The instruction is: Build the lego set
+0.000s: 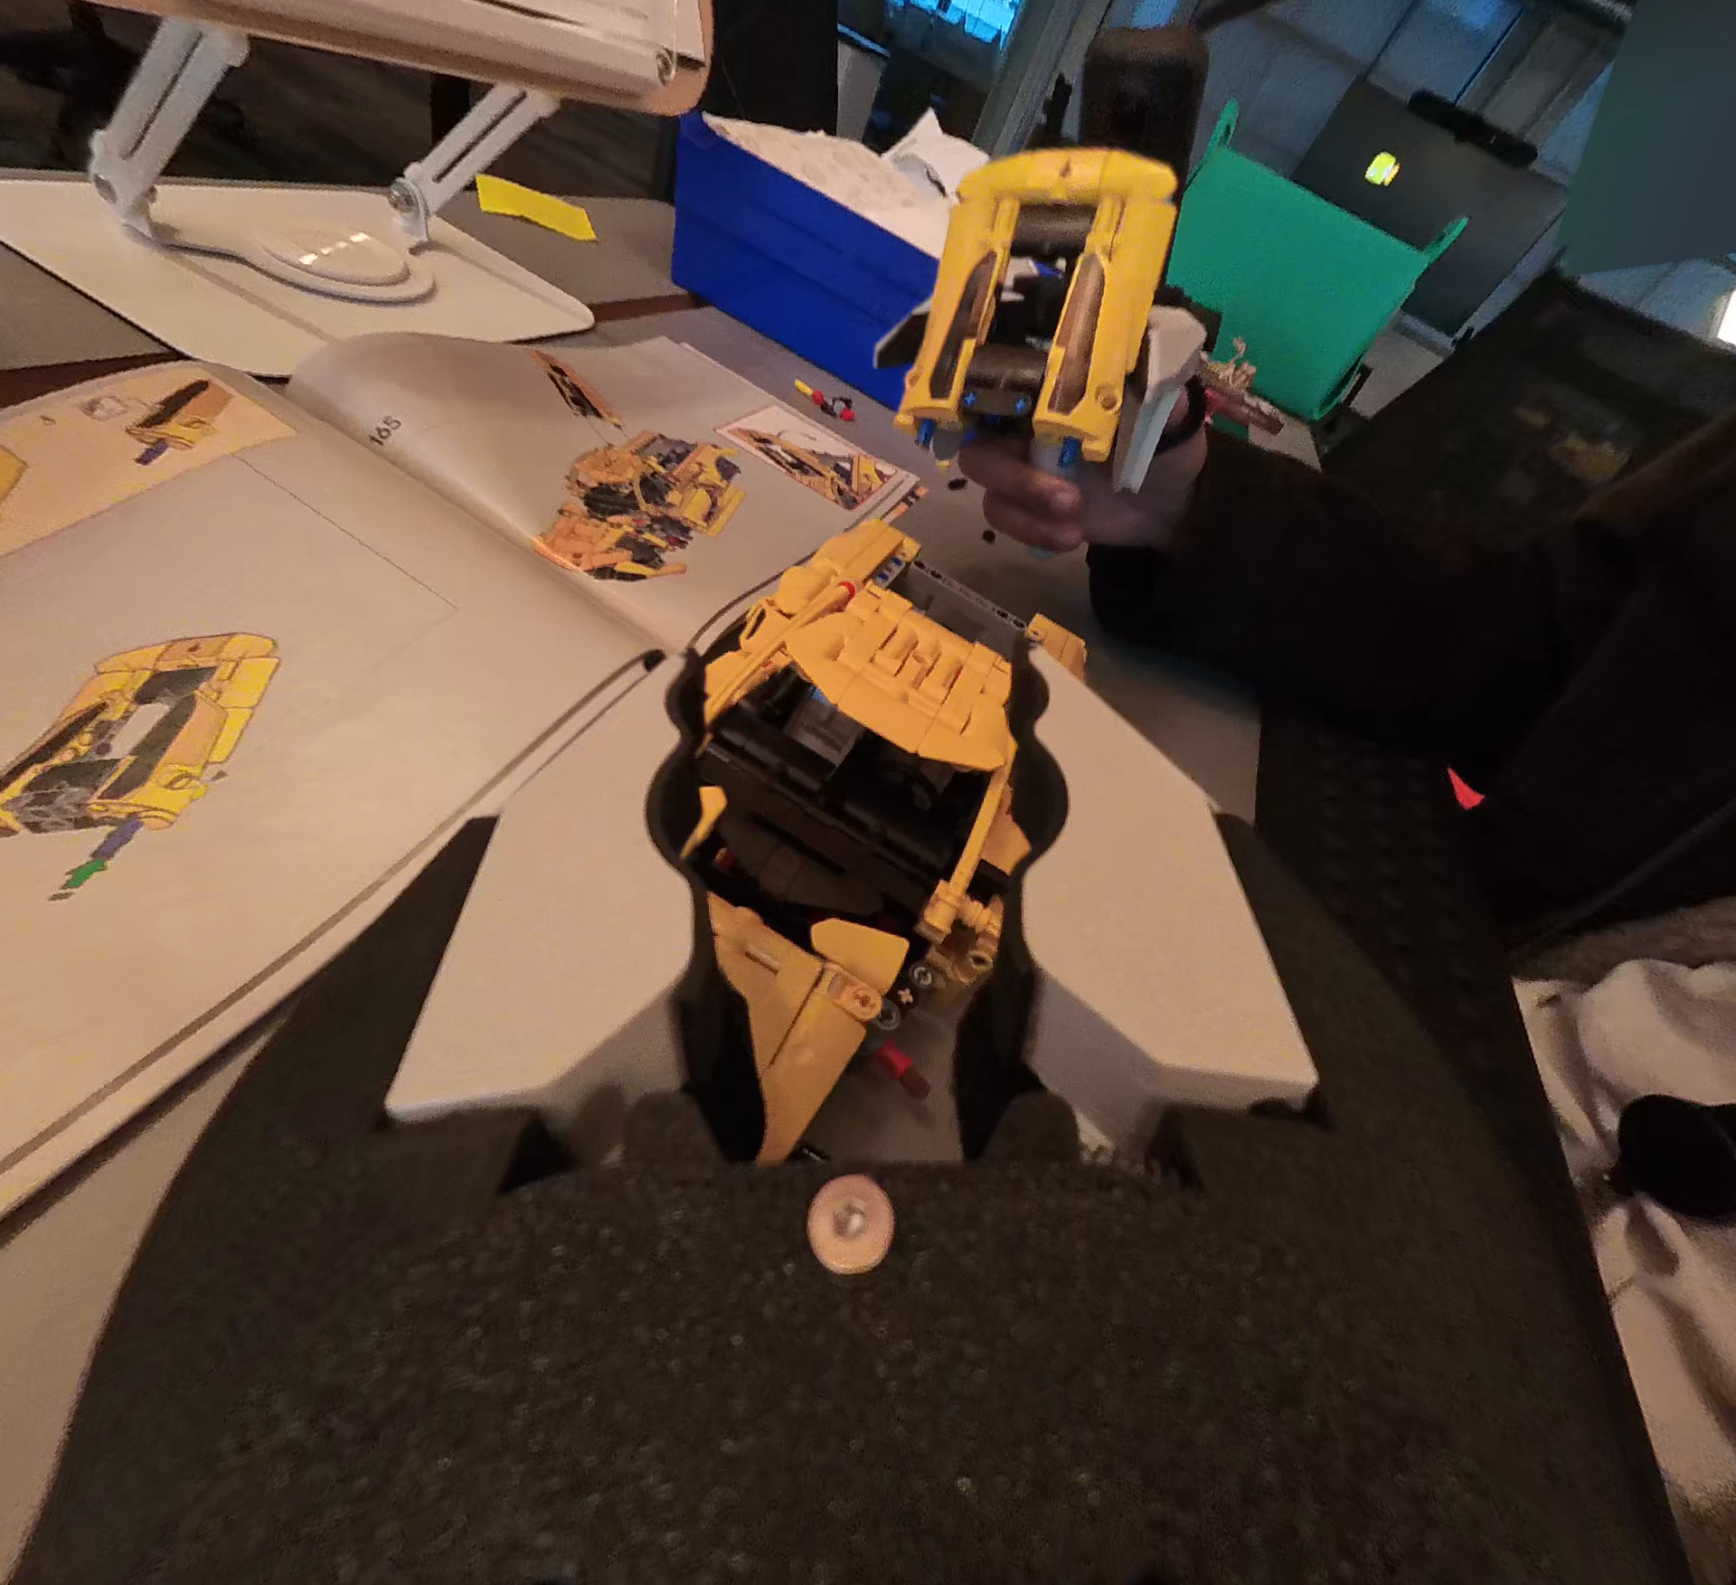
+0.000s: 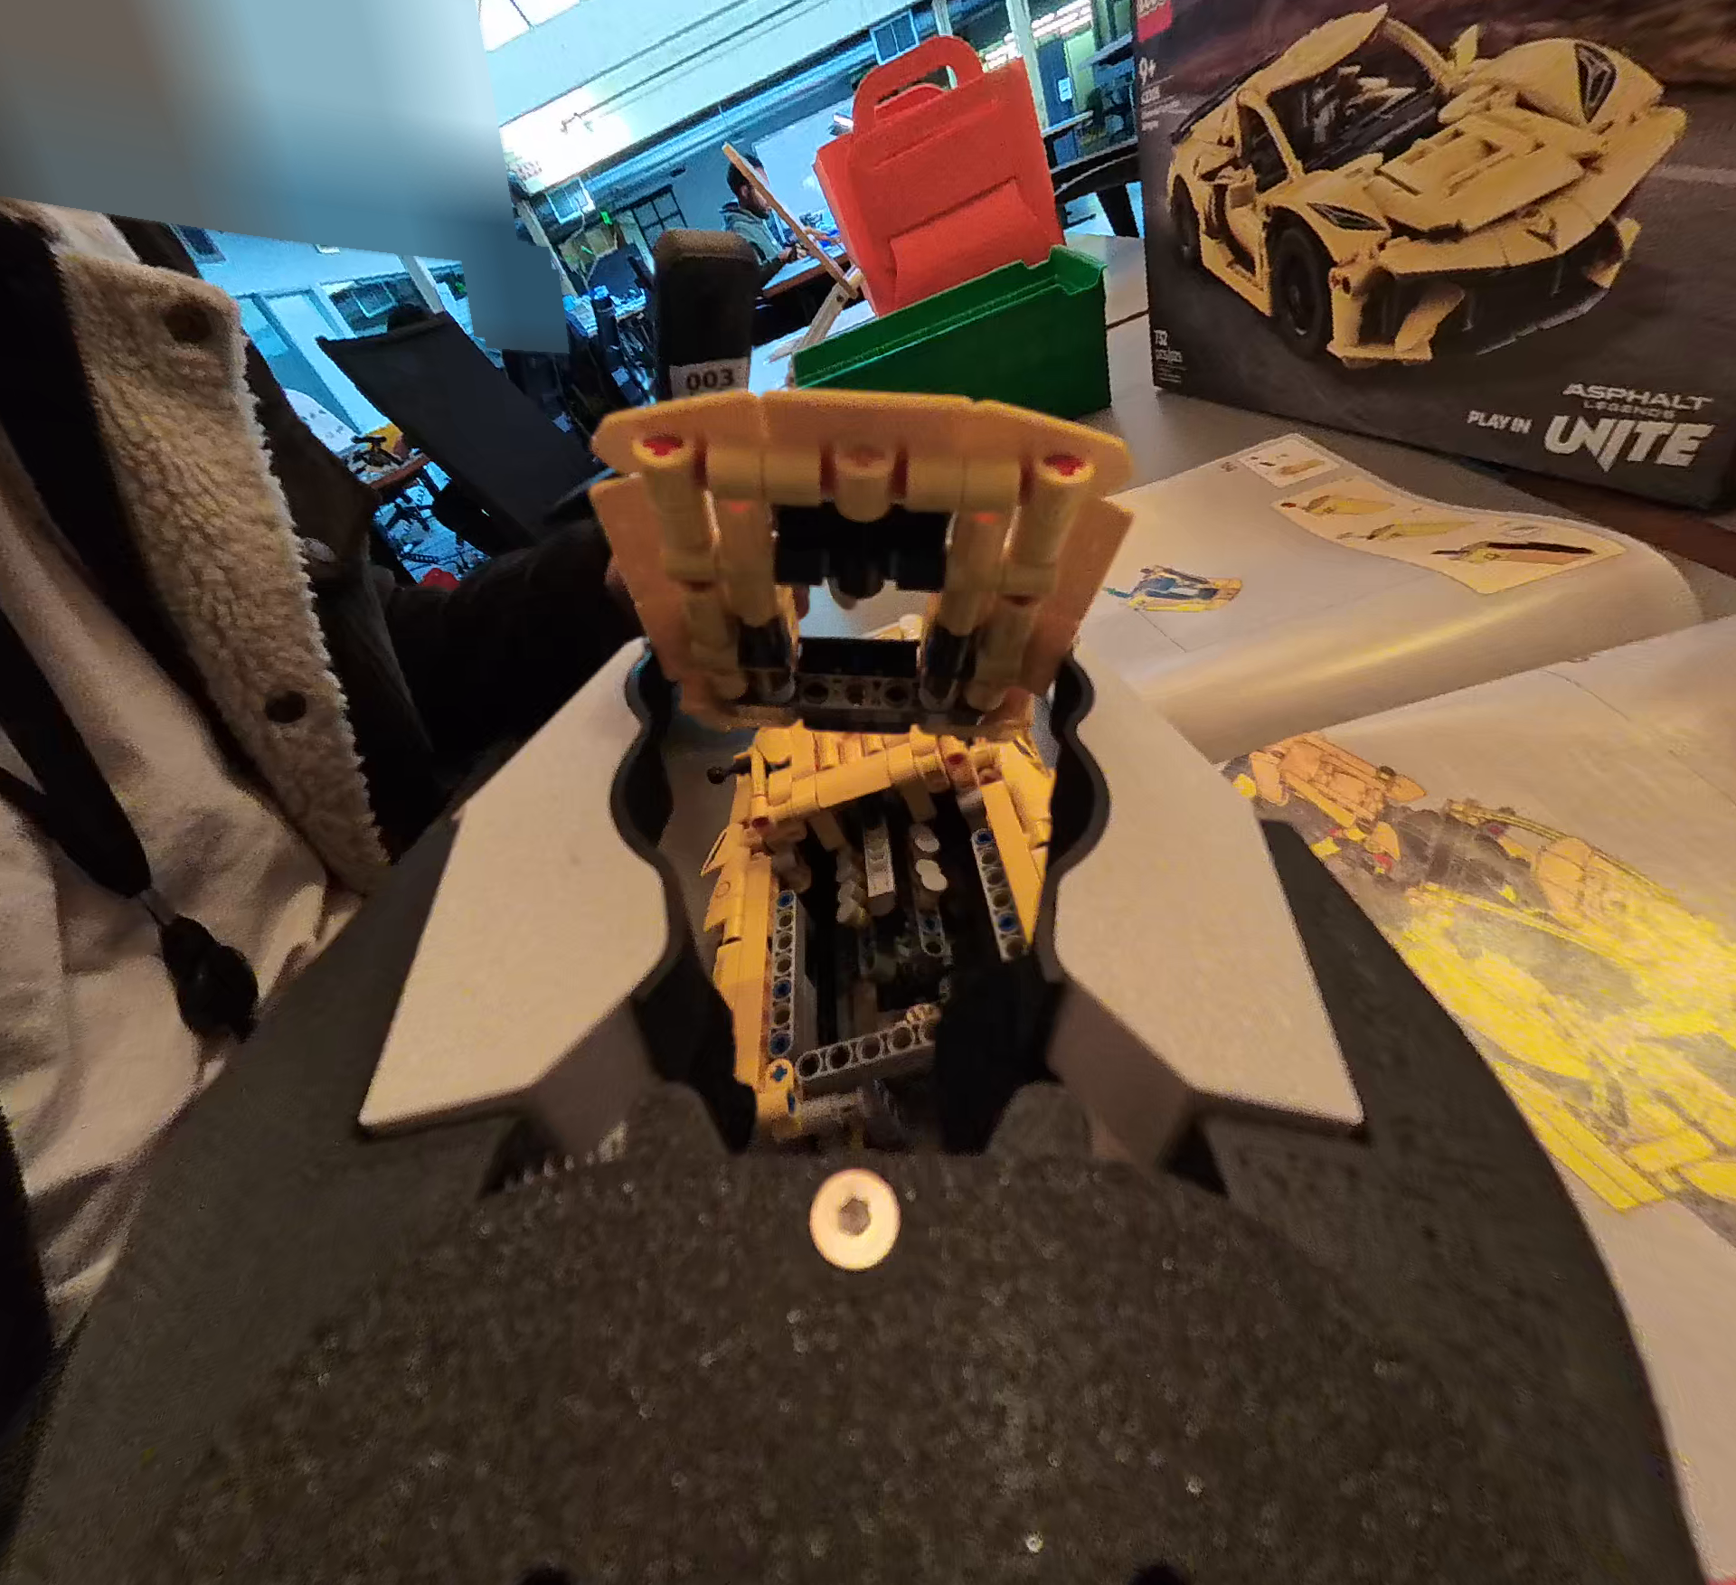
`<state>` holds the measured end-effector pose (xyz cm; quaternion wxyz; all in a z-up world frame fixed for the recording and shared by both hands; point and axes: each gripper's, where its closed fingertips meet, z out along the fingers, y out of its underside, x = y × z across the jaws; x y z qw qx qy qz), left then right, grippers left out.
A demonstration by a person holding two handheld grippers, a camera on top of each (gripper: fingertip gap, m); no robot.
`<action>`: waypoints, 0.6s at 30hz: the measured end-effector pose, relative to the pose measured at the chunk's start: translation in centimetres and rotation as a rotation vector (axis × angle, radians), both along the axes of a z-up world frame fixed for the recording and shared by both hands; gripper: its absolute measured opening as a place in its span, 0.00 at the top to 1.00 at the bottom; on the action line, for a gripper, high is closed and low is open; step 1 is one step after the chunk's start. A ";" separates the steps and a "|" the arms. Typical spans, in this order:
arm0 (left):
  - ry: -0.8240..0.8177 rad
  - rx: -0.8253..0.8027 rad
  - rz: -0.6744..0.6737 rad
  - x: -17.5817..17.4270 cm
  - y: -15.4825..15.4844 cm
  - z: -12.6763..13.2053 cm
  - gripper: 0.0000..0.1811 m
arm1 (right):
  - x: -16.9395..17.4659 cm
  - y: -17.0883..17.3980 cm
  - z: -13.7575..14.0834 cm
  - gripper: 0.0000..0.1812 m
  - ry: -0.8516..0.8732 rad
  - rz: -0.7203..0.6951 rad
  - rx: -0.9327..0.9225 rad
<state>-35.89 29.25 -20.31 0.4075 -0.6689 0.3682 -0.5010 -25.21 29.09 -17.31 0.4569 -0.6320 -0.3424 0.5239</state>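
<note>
Left wrist view, from the left: open booklet lying flat, left gripper clamped on the sides of the yellow car beside the right page, yellow frame raised farther right before a green bin. Right wrist view, from the left: fleece coat, right gripper clamped on the frame's lower end, car showing lower down between the fingers, picture box at far right.

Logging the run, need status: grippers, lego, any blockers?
Left gripper shut on yellow lego car body. Right gripper shut on yellow rear-frame subassembly, held apart above it. Nothing between them.
</note>
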 end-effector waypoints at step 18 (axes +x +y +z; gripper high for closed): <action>-0.031 -0.039 0.029 -0.5 0.9 -0.1 0.64 | 0.7 -0.3 0.5 0.55 -0.006 -0.012 0.024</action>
